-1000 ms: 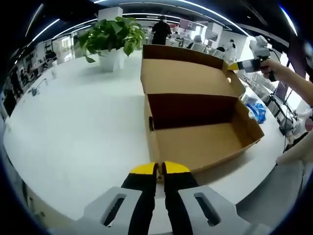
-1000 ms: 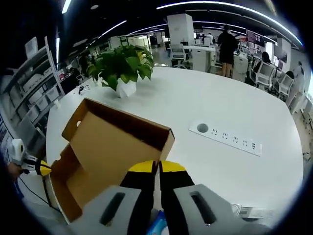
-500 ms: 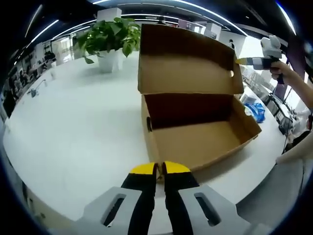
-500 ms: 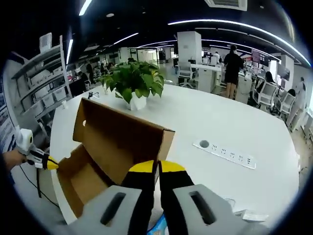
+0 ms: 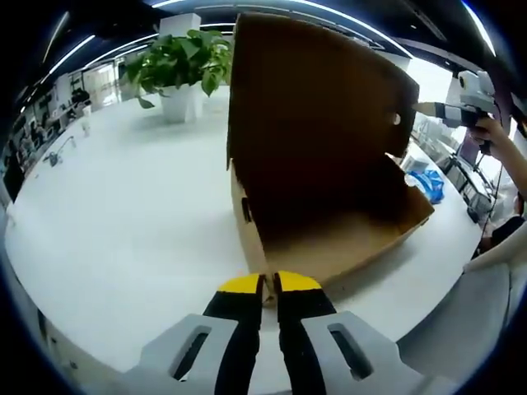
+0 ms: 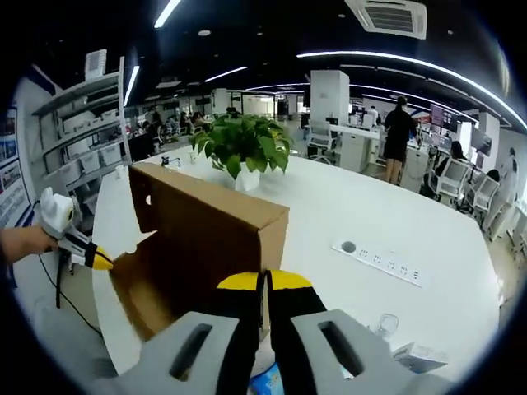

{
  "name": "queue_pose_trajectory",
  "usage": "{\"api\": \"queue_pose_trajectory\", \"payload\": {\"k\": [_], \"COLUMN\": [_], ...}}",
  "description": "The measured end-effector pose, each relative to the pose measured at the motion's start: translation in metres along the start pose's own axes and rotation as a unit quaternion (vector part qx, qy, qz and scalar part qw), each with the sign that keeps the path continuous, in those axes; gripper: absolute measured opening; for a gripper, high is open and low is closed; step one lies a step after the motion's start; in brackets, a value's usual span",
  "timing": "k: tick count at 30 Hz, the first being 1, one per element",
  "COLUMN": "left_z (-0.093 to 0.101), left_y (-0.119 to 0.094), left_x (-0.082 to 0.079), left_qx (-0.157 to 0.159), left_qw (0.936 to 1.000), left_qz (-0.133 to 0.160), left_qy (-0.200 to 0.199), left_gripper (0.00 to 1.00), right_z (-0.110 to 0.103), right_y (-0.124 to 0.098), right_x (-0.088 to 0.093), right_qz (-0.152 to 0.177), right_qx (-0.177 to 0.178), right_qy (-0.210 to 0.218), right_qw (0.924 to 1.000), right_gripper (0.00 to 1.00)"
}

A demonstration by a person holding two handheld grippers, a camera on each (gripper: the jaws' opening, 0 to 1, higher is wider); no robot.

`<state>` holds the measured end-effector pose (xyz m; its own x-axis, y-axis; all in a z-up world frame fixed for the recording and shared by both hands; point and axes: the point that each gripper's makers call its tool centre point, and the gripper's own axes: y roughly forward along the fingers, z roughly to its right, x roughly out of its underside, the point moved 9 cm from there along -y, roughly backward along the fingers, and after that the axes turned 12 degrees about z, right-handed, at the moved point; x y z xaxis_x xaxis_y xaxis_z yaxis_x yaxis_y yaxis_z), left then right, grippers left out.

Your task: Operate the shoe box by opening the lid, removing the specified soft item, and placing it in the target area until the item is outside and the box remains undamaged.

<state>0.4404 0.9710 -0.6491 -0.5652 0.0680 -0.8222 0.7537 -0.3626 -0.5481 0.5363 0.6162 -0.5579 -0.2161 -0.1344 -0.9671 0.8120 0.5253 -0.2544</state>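
Your left gripper (image 5: 269, 285) rests with jaws together, empty, at the front wall of the shoe box (image 5: 329, 239) on the white table (image 5: 123, 222). Your right gripper (image 6: 263, 284), jaws likewise together with nothing visibly between them, stands just behind the raised lid (image 6: 206, 218). The box is judged light, stiff, easily creased; take the lid by its free edge. The blue soft item (image 5: 428, 188) lies beside the box.

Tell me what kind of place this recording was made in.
Most likely an open-plan office. A large white table with a built-in power strip carries a potted plant and the cardboard shoe box; behind it stand desks with office chairs, and shelving lines one wall.
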Motion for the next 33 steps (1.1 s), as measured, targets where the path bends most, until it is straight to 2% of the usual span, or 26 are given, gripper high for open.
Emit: {"api": "queue_pose_trajectory", "payload": {"k": [12,23,33], "left_z": [-0.003,-0.006,-0.008], "left_y": [-0.002,-0.004,-0.007], "left_x": [0.001,0.001,0.001], "left_qx": [-0.003,-0.010,-0.013], "left_qw": [1.0000,0.9999,0.9999], "left_qz": [0.002,0.005,0.005], "left_qy": [0.000,0.001,0.000], "left_gripper": [0.03,0.03,0.04], "right_z": [-0.021,-0.038,-0.046], "right_y": [-0.021,-0.040,-0.047], "right_x": [0.027,0.049,0.064], "right_qz": [0.024,0.033,0.037], "right_qx": [-0.008,-0.011,-0.017], "right_qy": [-0.045,-0.045,-0.053], "right_qw": [0.9987,0.9984,0.9978], "right_gripper": [0.00,0.01,0.02]}}
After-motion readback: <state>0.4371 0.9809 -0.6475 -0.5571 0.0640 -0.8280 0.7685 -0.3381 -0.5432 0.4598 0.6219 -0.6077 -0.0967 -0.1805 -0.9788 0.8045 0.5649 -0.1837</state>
